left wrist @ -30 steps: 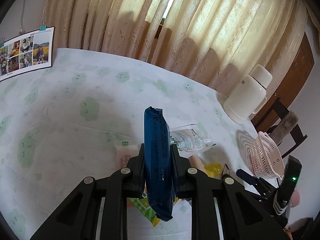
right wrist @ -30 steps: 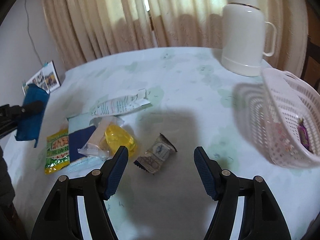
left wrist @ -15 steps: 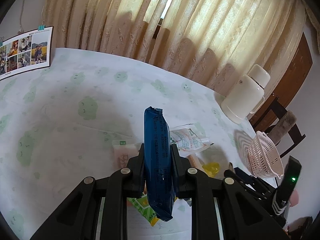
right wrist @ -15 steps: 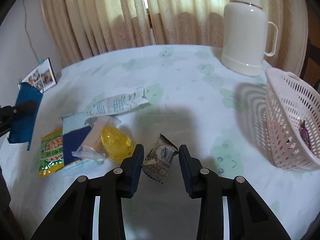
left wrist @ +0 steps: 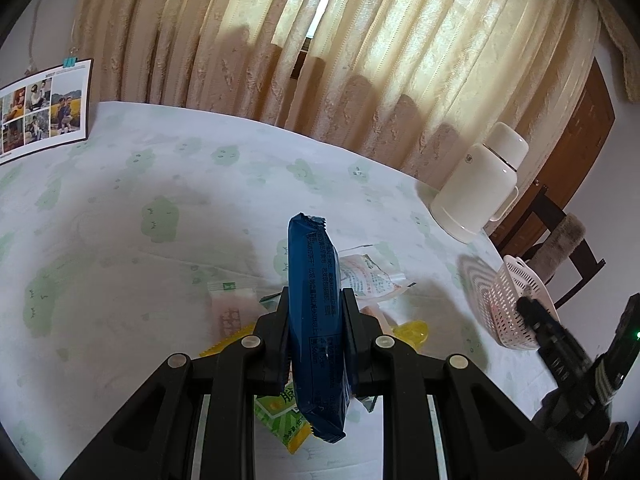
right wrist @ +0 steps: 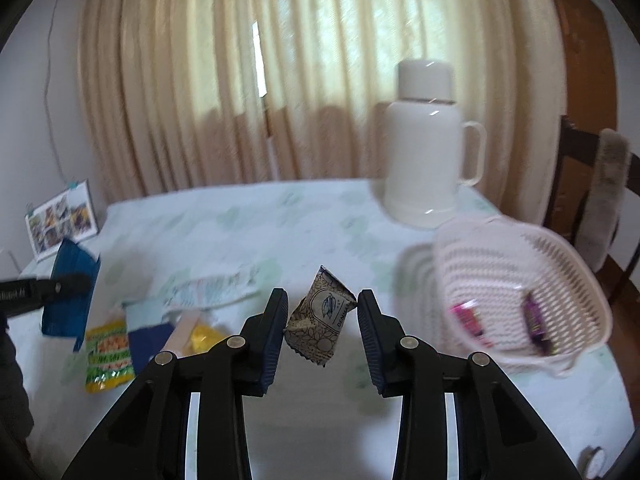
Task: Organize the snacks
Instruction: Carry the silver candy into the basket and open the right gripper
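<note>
Right wrist view is showing the right gripper carrying a small grey patterned packet clear of the table, with the pink basket lying to its right and a little ahead. That basket, tipped so its mouth is facing the camera, is already holding two small wrapped sweets, and the right hand is plainly the nearer one to it. The packet is hanging tilted, its long axis running up and down between the jaws. The jaws are standing partly closed; the left pad is touching the packet's edge, while on the right side contact is hard to make out, so I am judging the grip as light but real, since the packet is off the cloth.

Left wrist view is showing the left gripper clamped tight on a blue packet, held on edge with its long axis pointing forward, above the remaining snack pile and well apart from the basket.
</note>
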The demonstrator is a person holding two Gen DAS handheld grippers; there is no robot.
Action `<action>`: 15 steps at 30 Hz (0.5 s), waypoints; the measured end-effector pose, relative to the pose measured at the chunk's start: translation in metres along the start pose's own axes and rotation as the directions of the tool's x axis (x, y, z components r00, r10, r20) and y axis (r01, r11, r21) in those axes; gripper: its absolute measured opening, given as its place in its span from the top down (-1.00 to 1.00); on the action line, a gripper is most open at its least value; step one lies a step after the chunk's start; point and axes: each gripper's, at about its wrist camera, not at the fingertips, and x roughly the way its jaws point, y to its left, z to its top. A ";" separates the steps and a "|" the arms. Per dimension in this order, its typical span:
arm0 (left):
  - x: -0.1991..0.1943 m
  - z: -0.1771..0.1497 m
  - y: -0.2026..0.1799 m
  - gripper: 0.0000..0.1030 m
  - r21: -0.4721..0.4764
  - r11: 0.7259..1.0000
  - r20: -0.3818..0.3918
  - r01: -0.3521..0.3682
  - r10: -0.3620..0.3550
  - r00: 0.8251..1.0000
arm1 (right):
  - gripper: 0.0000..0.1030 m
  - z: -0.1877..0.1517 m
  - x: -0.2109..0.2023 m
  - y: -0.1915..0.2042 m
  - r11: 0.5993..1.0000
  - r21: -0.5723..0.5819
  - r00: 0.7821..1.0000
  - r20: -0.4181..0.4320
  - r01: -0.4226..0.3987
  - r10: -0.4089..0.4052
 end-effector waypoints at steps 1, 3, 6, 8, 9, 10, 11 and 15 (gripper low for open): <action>0.000 0.000 0.000 0.64 0.001 1.000 0.000 0.000 0.000 1.000 | 0.27 0.002 -0.003 -0.006 1.000 0.008 1.000 0.012 0.018 -0.018; 0.000 0.000 0.000 0.64 0.001 1.000 0.000 0.000 0.000 1.000 | 0.27 0.006 -0.005 -0.014 0.999 0.025 0.999 0.027 0.042 -0.043; 0.000 -0.001 0.000 0.64 0.001 1.000 0.001 0.000 0.000 1.000 | 0.27 0.010 -0.010 -0.032 0.995 0.059 0.996 0.044 0.080 -0.083; 0.000 0.000 0.001 0.64 0.001 1.000 0.001 -0.001 0.001 1.000 | 0.27 0.012 -0.013 -0.041 0.992 0.075 0.993 0.051 0.102 -0.106; 0.000 -0.001 0.000 0.64 0.002 1.000 0.001 -0.001 0.001 1.000 | 0.27 0.014 -0.014 -0.047 0.990 0.084 0.991 0.055 0.115 -0.120; 0.000 -0.001 0.000 0.64 0.003 1.000 0.000 0.000 0.000 1.000 | 0.27 0.013 -0.016 -0.052 0.988 0.092 0.990 0.058 0.126 -0.132; 0.001 -0.001 0.000 0.64 0.004 1.000 -0.001 -0.002 0.002 1.000 | 0.27 0.014 -0.017 -0.059 0.984 0.105 0.987 0.061 0.141 -0.148; 0.004 0.000 -0.003 0.64 0.008 1.000 -0.006 -0.005 0.005 1.000 | 0.25 0.016 -0.017 -0.080 0.973 0.137 0.978 0.067 0.188 -0.198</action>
